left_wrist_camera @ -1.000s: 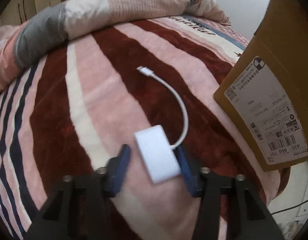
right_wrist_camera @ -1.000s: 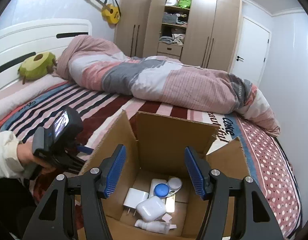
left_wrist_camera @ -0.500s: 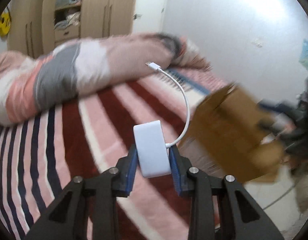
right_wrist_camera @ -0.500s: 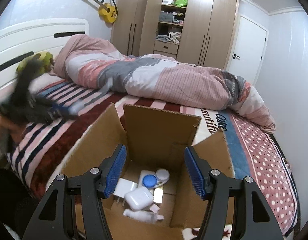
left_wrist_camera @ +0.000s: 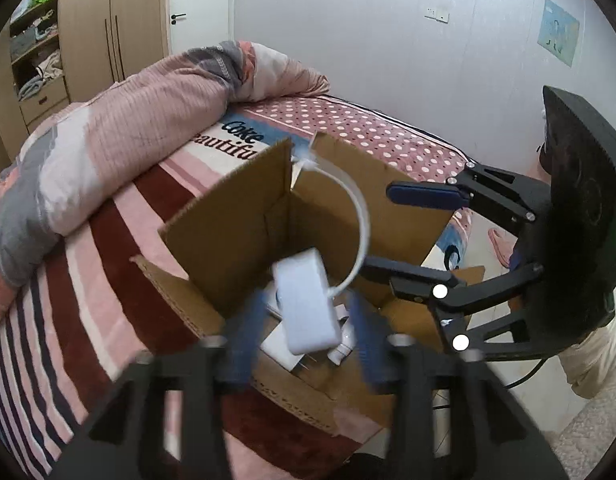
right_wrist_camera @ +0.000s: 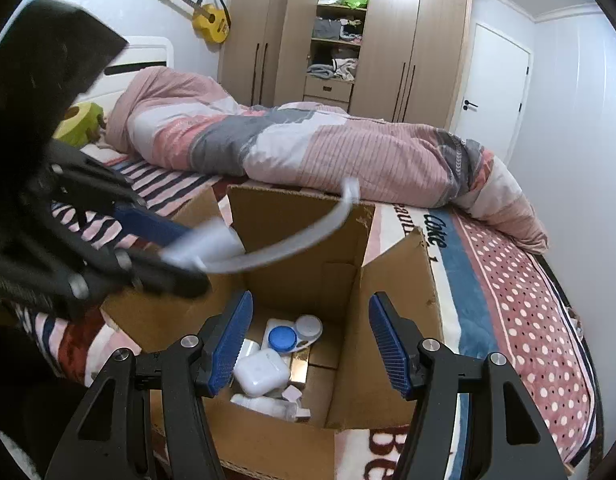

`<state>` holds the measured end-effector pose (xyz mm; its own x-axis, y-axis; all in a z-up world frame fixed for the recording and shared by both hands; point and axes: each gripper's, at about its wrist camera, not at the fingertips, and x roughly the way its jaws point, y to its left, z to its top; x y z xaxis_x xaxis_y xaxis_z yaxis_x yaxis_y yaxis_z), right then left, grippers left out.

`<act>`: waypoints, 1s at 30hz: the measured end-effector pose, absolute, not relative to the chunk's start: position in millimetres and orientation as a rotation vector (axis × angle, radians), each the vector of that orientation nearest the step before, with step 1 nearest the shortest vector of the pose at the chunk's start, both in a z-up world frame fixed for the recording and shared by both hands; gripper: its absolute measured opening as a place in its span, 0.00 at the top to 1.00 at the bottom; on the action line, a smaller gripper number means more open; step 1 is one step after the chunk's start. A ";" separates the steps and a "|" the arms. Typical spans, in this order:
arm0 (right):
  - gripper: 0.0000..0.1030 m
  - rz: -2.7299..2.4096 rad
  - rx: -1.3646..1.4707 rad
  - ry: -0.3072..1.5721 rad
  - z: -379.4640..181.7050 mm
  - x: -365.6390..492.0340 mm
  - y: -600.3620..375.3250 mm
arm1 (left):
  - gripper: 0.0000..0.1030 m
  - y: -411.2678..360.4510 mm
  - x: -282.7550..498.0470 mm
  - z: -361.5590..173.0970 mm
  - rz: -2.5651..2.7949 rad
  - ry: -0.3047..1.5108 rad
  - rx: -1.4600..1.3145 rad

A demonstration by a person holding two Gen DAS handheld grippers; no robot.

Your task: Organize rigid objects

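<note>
1. Left claw (left_wrist_camera: 304,336). We held it over the near-left corner of the cardboard box (left_wrist_camera: 228,216), pointing down into the opening. Its blue pads (left_wrist_camera: 244,332) stood either side of the white adapter (left_wrist_camera: 308,304). Both pads were motion-blurred, so we could not tell whether they gripped the adapter or stood just clear of it.

2. Adapter. The body hung tilted above the box interior, inside the line of the box walls. We judged this placement deliberate: a release here would drop the part into the box, not onto the bed (left_wrist_camera: 68,320) on which the box stood. The white cable (left_wrist_camera: 358,208) arched up from the body toward the far wall of the box. Its plug end sat near the far rim, so the cable could catch on that flap.

3. Box contents. On the box floor lay a white earbud case (right_wrist_camera: 262,372), a blue-and-white lens case (right_wrist_camera: 294,334) and other small white items. We judged the sorting well advanced.

4. Right claw (right_wrist_camera: 310,308). We kept it spread wide and empty above the near side of the box, apart from the adapter. We judged it to be waiting clear of the drop path.
</note>
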<state>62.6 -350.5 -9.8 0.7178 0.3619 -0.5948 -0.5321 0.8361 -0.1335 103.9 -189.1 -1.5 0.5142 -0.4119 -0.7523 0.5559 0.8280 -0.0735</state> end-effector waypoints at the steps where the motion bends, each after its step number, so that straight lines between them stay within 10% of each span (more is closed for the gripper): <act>1: 0.44 0.504 -0.310 0.590 -10.9 62.3 -350.6 | 0.35 -184.5 101.8 0.0 -0.569 0.826 0.182; 8: 0.44 0.520 -0.302 0.588 -10.7 63.5 -346.3 | 0.12 -135.5 81.2 21.5 -0.420 0.723 0.097; 12: 0.43 0.590 -0.252 0.581 -3.7 60.9 -343.9 | 0.11 -103.5 67.1 26.3 -0.186 0.663 0.065; 20: 0.02 0.759 -0.147 0.502 17.3 45.9 -335.5 | 0.11 -53.3 39.9 19.8 0.034 0.582 -0.077; 30: 0.00 0.787 -0.139 0.498 19.4 46.1 -322.5 | 0.11 -38.9 27.2 12.7 0.104 0.542 -0.105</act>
